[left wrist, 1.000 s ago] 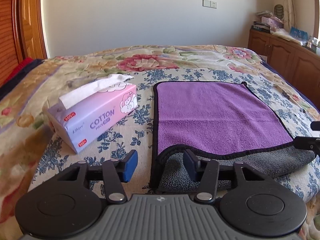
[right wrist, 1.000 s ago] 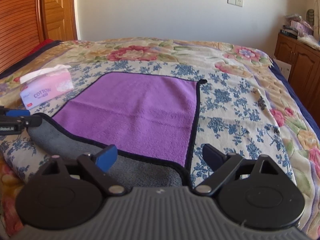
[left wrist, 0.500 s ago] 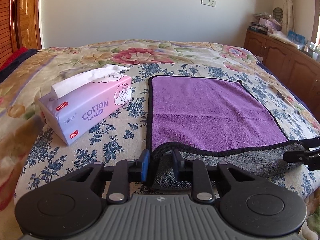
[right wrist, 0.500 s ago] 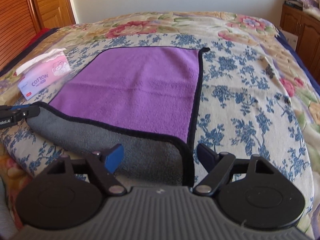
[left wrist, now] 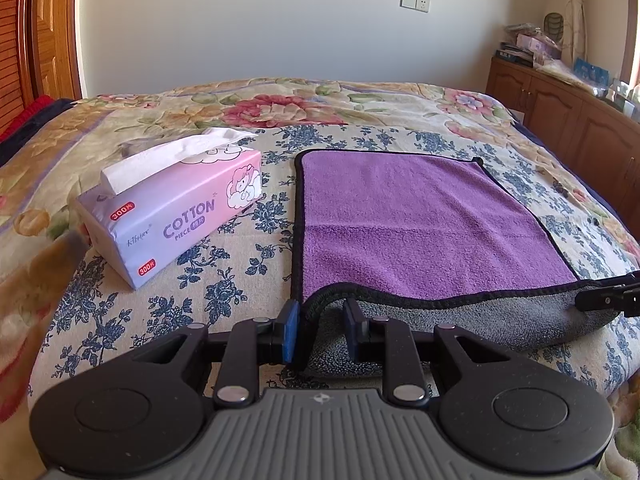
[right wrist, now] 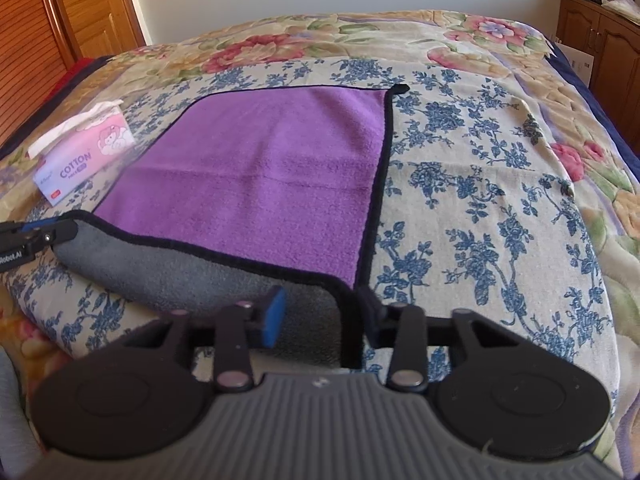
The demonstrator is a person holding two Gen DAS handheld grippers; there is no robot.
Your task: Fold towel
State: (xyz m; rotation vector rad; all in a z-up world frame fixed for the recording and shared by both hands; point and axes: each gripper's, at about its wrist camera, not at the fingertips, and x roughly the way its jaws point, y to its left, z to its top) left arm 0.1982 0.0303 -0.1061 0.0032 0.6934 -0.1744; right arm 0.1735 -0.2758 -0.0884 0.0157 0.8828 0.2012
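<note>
A purple towel (left wrist: 412,224) with a black hem and grey underside lies on the flowered bed (left wrist: 280,108); it also shows in the right wrist view (right wrist: 260,176). Its near edge is curled over, grey side up (left wrist: 460,320). My left gripper (left wrist: 320,322) has narrowed around the near left corner of the towel, its jaws a small gap apart with the hem between them. My right gripper (right wrist: 320,312) straddles the near right corner, its jaws still apart. Each gripper's tip shows in the other view.
A pink and lilac tissue pack (left wrist: 172,208) lies left of the towel, also in the right wrist view (right wrist: 84,160). A wooden cabinet (left wrist: 560,112) stands to the right of the bed, wooden doors (right wrist: 60,20) to the left.
Both grippers have moved onto the towel's near corners. The left jaws have closed from wide open to a narrow gap around the hem. The right jaws have narrowed too.
</note>
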